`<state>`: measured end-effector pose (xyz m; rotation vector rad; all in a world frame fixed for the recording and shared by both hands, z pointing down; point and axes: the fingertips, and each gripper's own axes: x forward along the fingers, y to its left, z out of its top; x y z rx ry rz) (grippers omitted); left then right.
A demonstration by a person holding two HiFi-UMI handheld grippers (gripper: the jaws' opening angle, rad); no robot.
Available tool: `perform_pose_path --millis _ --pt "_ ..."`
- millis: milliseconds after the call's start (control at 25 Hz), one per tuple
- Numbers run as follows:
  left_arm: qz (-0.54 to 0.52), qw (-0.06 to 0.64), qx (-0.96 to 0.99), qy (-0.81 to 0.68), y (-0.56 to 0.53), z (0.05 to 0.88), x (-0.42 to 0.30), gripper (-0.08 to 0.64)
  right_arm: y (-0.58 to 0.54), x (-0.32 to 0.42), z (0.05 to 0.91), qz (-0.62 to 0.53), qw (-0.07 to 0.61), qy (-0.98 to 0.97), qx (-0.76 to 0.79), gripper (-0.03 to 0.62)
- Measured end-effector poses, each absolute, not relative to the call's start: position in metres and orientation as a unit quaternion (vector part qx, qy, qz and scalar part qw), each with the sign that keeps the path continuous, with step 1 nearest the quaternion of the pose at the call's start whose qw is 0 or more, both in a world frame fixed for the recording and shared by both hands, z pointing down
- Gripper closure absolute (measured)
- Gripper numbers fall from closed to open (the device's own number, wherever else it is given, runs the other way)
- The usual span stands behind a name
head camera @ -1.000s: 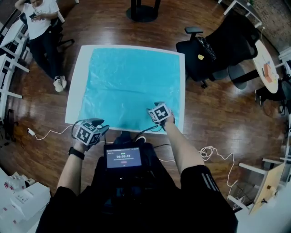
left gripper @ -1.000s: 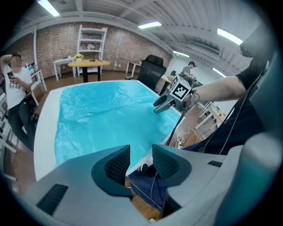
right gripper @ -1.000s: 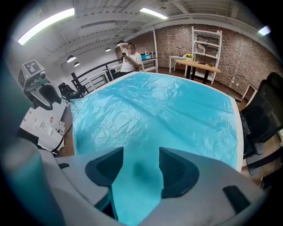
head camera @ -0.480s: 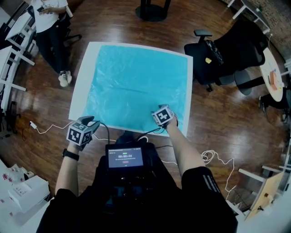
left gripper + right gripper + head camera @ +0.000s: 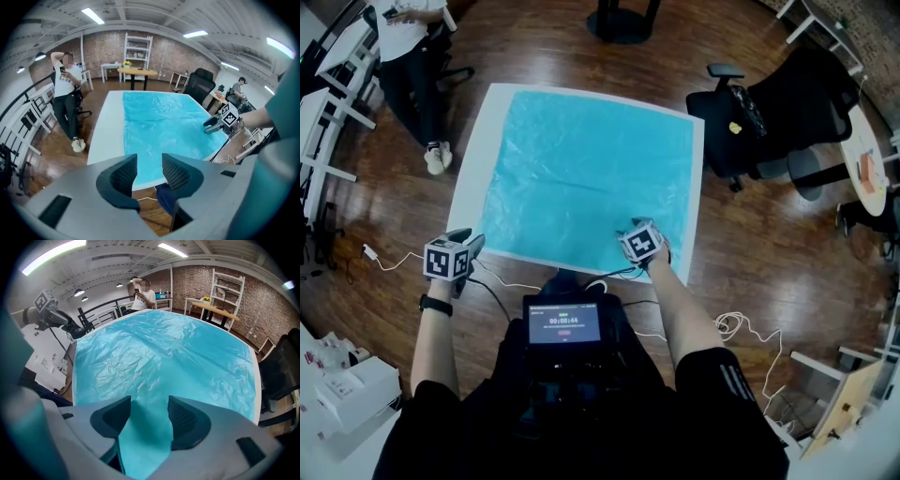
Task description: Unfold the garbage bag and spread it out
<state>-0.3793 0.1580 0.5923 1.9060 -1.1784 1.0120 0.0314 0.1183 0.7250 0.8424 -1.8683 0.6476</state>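
A dark wooden floor (image 5: 759, 253) is seen around a white square counter (image 5: 473, 178), most of which is covered by the blue garbage bag (image 5: 591, 169), laid nearly flat. At the near right corner, the right hand-held gripper (image 5: 149, 411) is seen with its jaws spread, a strip of thin, glossy film lying loosely between them. The left hand-held gripper (image 5: 150, 165) is held off the near left corner, spread and empty. Spreading is judged almost done; only the near edge would need letting go and smoothing. Fine crinkles are seen toward the far edge.
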Motion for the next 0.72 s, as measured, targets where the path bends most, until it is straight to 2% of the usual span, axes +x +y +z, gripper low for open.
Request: perform_pose_path --millis 480,720 --pt "0.389 0.296 0.765 -0.419 0.077 0.656 -0.312 0.380 0.119 0.030 0.727 0.277 0.470 -0.760 0.352 0.308" --pt "0.434 0.321 0.740 -0.401 0.082 0.706 -0.314 0.374 0.118 0.029 0.727 0.281 0.471 -0.756 0.357 0.310"
